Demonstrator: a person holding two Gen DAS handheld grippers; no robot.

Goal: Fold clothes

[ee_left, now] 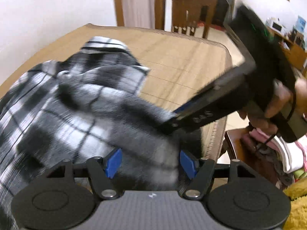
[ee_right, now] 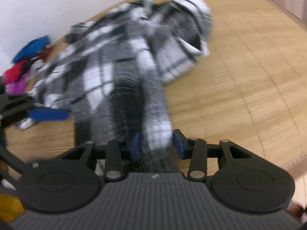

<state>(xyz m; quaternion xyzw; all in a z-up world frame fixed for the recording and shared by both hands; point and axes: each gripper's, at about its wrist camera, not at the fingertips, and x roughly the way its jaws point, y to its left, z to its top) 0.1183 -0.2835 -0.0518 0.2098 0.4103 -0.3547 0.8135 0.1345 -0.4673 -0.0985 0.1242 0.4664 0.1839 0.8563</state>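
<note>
Plaid shirt (ee_right: pixel 122 67) in right hand-held gripper (ee_right: pixel 157 143)

No words, brand names or numbers are showing clearly enough to read in either view; only a small pale logo mark is sitting on the grey body of each gripper, left gripper (ee_left: pixel 151 161) and right gripper (ee_right: pixel 157 143) alike, too blurred to make out.

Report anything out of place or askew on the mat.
The plaid shirt lies rumpled and bunched on the mat, not flat, collar twisted sideways. Both frames are motion-blurred. A heap of coloured clothes sits at the mat's edge. No damage shows.
</note>
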